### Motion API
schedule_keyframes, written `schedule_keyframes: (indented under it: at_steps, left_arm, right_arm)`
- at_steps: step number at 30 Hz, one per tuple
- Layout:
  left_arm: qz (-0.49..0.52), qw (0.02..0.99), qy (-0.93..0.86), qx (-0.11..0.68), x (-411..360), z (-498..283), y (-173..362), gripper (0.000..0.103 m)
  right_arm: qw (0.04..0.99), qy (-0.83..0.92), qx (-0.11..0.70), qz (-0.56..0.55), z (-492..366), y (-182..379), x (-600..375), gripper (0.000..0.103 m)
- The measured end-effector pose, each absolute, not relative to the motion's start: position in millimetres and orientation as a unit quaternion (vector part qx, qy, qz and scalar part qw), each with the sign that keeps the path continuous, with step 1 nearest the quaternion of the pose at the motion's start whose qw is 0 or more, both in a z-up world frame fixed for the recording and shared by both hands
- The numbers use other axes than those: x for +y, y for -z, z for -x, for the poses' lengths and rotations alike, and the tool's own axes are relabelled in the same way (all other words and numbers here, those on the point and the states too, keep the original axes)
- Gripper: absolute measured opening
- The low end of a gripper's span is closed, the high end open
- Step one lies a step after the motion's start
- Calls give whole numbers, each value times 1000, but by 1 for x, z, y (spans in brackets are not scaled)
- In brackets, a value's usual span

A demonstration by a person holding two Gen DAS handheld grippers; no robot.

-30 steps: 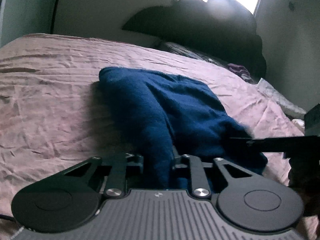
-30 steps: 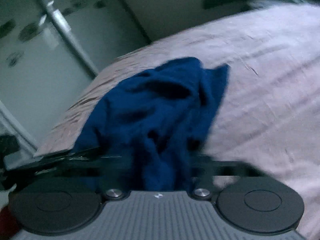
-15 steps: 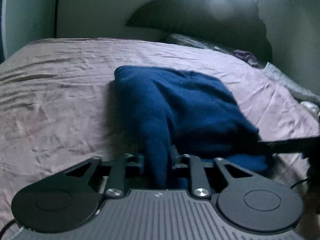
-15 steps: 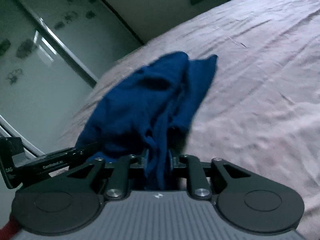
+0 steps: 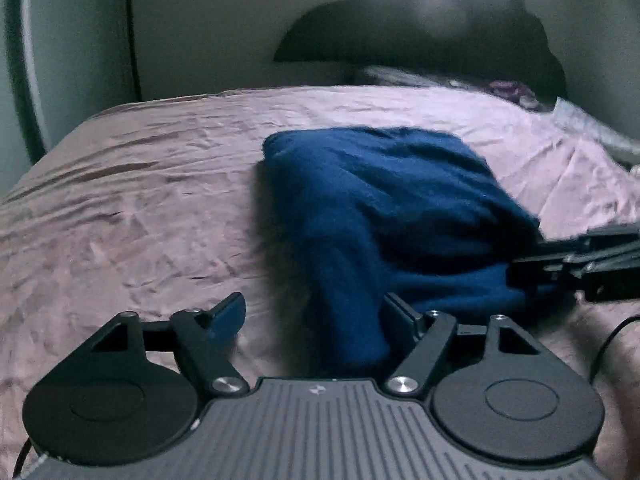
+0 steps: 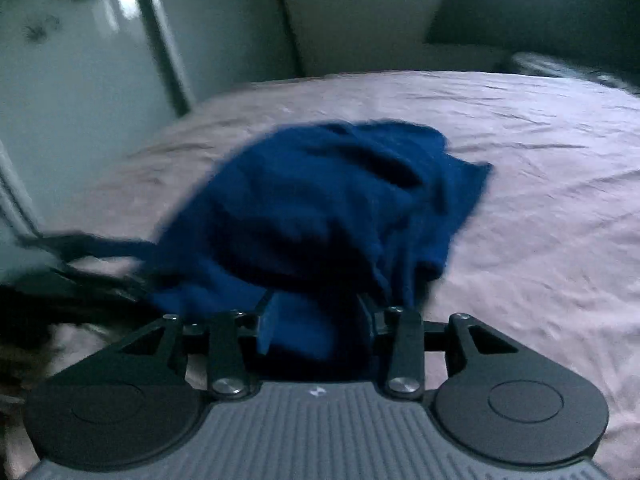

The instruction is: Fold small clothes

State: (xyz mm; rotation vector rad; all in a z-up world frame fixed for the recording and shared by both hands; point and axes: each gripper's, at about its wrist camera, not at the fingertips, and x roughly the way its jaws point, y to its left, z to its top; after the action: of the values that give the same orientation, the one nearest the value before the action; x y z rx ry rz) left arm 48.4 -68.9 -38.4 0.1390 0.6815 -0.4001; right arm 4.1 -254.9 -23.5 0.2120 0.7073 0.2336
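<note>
Blue garment (image 5: 392, 208) bunched on the pink bed sheet (image 5: 132, 208), near edge draped between both tools; left tool (image 5: 312, 312) spread wide with cloth lying loose between its fingers, right tool (image 6: 316, 312) part-open around a fold of cloth, apparently not pinching it. Best to back both tools straight off low and level so nothing snags, then regrip the two near corners and carry them over in one even fold. Cable (image 5: 612, 340) at right and pillows (image 5: 592, 128) at the headboard near the working area; views blurred.
</note>
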Motion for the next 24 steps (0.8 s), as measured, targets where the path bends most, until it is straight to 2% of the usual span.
schedule_keyframes:
  at_steps: [2,3,5,8,10,14,17,24]
  left_arm:
    - [-61,925,188,325,-65,-43,36,83]
    - [-63,926,182,324,-66,-42,36,84]
    - [-67,927,171,328,-72,-41,39,84]
    - [-53,927,161,333,-75,-36,39,88]
    - [-49,928,160,332,-77,-33,39,98]
    - [-66,931,139,331,-84,-24,39,99]
    - [-61,931,130,336,-86,-19,39,99]
    - [-62,933,112,337,-89,-10,38,100]
  right_arm:
    - [931,-108,327,-117,7,16,-252,42]
    - [936,-109,315,-116,12,12,-249,47]
    - [939,-111,307,-108,16,10,-238,70]
    - [937,-80,333,-70,7,21,-232,72]
    - [941,-63,329,-56,12,20,-226,73]
    - [948,-38,303,-93,26,9,-230,95]
    - [945,-22,303,-118,29,4,-234,101]
    - [939,-5,319,-128,37,7,-231,102]
